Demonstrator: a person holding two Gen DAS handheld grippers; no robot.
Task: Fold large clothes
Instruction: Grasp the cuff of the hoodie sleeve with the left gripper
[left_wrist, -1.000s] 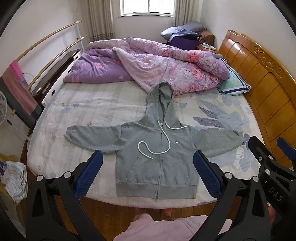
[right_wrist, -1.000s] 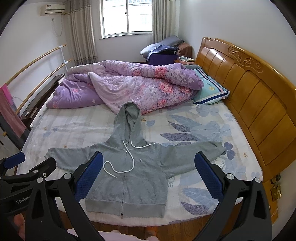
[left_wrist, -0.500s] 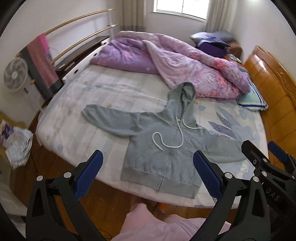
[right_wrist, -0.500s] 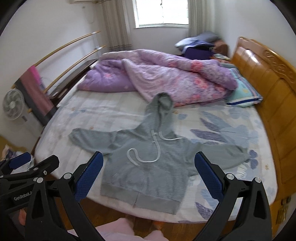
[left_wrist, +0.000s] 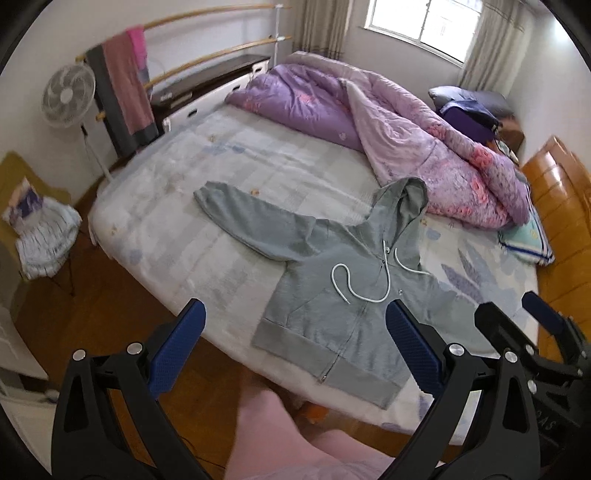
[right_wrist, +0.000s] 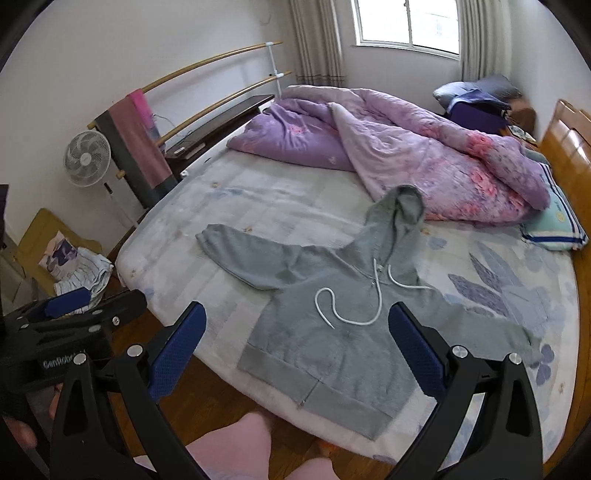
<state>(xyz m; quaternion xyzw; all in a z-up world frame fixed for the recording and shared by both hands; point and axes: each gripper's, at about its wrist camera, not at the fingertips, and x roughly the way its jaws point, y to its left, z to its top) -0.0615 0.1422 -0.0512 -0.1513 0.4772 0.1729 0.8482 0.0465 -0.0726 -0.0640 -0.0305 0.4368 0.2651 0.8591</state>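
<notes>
On the far left a white fan (left_wrist: 68, 96) stands by the wall. Next to it, a pink towel (left_wrist: 129, 88) hangs over a dark cloth on a wooden rail (left_wrist: 207, 13). Low on the floor sits a small pile of striped cloth (left_wrist: 44, 240).

The left tongs (left_wrist: 291, 352) are spread wide and hold nothing. They hang over the near edge of the bed (left_wrist: 192, 236), and their left blue pad sits over the wood floor. From the right wrist view, the left tongs (right_wrist: 70, 306) show at the left edge, off the side of the bed.

The grey hoodie (left_wrist: 343, 299) lies flat on the bed, front side up, zip closed. Its hem is at the near edge of the bed. One sleeve (left_wrist: 243, 218) is stretched out to the left. The hood (left_wrist: 406, 199) points to the far side and touches the purple quilt (left_wrist: 406, 140). A white cord (left_wrist: 354, 284) curls on the chest.

The right tongs (right_wrist: 295, 350) are spread wide too, with nothing in them. They hang above the hoodie's lower part and do not touch it.

A pink trouser leg (right_wrist: 236, 443) of the person shows at the bottom.

To the right is a pillow (right_wrist: 557, 225) with blue stripes, just beside the quilt. The wooden headboard (right_wrist: 569, 140) is at the far right.
</notes>
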